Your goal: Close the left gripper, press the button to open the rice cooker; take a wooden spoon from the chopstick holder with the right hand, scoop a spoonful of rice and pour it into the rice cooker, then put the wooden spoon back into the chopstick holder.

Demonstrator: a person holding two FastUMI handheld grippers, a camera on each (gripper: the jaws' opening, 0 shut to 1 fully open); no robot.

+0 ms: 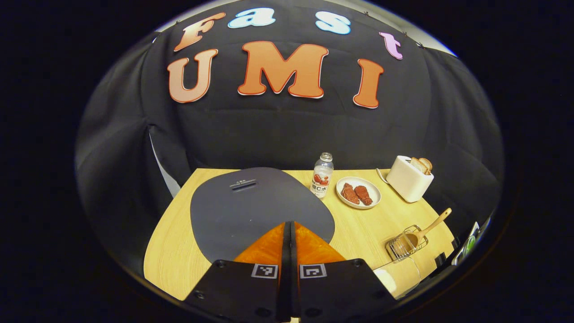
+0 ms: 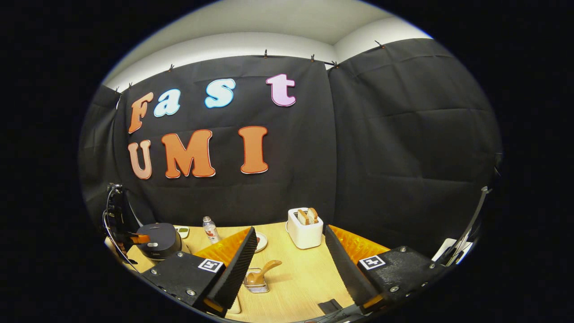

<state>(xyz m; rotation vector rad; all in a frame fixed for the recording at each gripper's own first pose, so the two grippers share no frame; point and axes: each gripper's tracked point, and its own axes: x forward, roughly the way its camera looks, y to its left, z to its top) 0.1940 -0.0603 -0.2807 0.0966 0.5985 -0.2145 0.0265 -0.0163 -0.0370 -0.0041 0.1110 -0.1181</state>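
The dark grey rice cooker (image 1: 251, 202) sits with its lid down right under my left gripper (image 1: 289, 223), whose fingers are shut with nothing between them. In the right gripper view the rice cooker (image 2: 157, 240) stands at the far left, and the left gripper (image 2: 136, 238) is level with its front side. The wooden spoon (image 1: 428, 228) leans in the wire chopstick holder (image 1: 403, 244) at the right. My right gripper (image 2: 290, 231) is open above the table. The wooden spoon (image 2: 265, 270) and chopstick holder (image 2: 255, 285) lie below, between its fingers but well short of them.
A small bottle (image 1: 322, 175), a plate of meat (image 1: 374, 197) and a white toaster (image 1: 409, 179) with bread line the back of the wooden table (image 1: 179, 251). A pale container (image 1: 399, 276) stands near the front right edge. The toaster (image 2: 305, 229) is ahead of the right gripper.
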